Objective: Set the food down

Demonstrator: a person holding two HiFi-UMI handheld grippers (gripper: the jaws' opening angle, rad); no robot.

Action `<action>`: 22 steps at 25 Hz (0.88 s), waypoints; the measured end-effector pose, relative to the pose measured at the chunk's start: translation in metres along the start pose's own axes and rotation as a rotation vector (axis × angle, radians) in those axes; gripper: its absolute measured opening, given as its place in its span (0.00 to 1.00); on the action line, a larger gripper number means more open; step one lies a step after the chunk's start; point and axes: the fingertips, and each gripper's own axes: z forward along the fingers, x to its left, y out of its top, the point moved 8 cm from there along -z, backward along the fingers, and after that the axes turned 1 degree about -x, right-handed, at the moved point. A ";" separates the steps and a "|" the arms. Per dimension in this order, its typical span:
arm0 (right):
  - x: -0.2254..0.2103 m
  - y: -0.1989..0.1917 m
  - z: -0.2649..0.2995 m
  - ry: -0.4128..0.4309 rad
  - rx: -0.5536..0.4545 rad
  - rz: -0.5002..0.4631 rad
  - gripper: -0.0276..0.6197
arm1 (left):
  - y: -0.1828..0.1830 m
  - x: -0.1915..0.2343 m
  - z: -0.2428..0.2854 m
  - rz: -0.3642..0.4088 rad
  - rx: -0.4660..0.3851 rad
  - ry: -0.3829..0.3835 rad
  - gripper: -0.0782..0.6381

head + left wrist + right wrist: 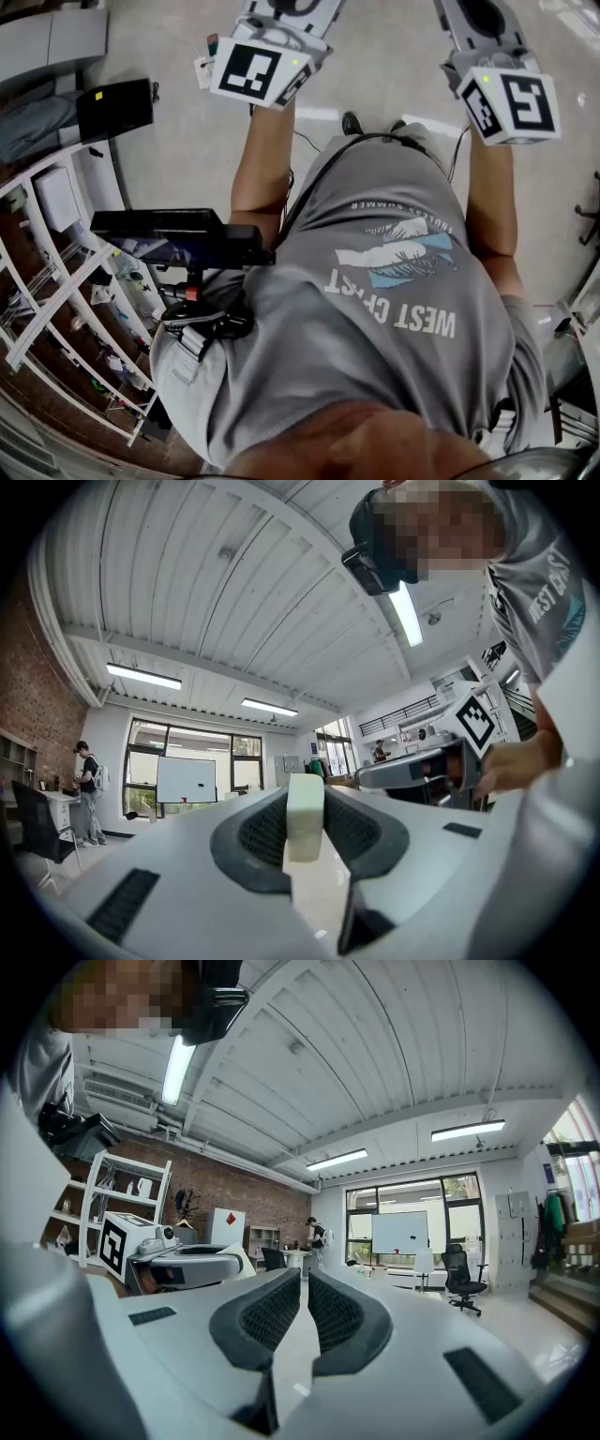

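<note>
Left claw on pale block, perhaps food; right claw closed, empty.

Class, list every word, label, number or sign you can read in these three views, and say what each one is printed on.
"WEST COAST": large print on the person's grey T-shirt, upside down in the head view and partly creased.
"ENDLESS SUMMER": small curved print near it on the same shirt, only just legible.
Left marker cube and right marker cube: black square patterns only, no letters.
Distant whiteboard: too small to read.
</note>
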 end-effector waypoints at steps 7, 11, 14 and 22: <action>-0.032 -0.001 0.015 0.023 0.014 -0.017 0.06 | -0.007 0.007 0.034 0.002 -0.009 0.000 0.25; -0.056 0.001 0.021 0.045 0.010 -0.015 0.06 | -0.008 0.005 0.055 0.006 0.004 0.014 0.25; -0.069 -0.002 0.035 0.054 0.006 -0.021 0.06 | -0.014 0.015 0.069 0.010 0.006 0.021 0.25; -0.101 0.002 0.082 0.085 0.036 -0.051 0.06 | -0.020 0.047 0.100 0.002 -0.024 0.070 0.25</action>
